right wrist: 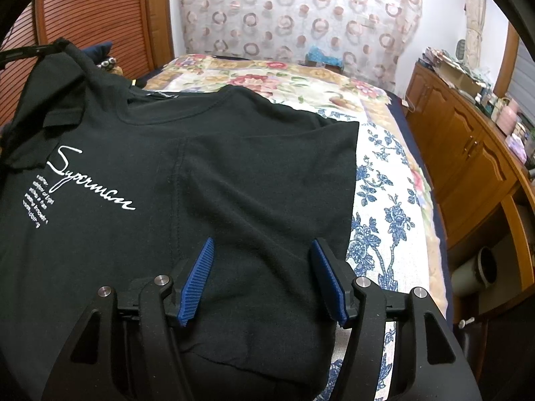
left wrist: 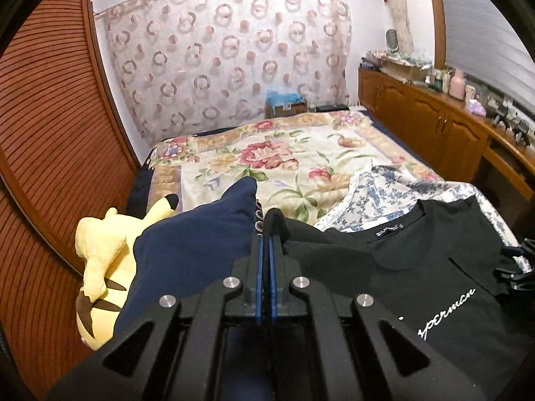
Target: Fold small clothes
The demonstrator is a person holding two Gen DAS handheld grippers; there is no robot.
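One black T-shirt (right wrist: pixel 207 180) (white script across the chest) lies spread on the bed (left wrist: pixel 294 157), over a blue-flowered cloth (right wrist: pixel 381 200). My left tongs (left wrist: pixel 267 230) are clenched on a pinch of its sleeve edge, raised off the bed. My right tongs (right wrist: pixel 262 250) stand released above its other sleeve, pads clear of the fabric. Beyond the shirt's far side sit a navy cushion (left wrist: pixel 200 234) and a yellow plush toy (left wrist: pixel 100 250).

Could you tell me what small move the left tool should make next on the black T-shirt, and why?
Probably carry the pinched sleeve across toward the white lettering. The left tool is shut on black fabric lifted off the black T-shirt, while the right tool hangs open over the other side.
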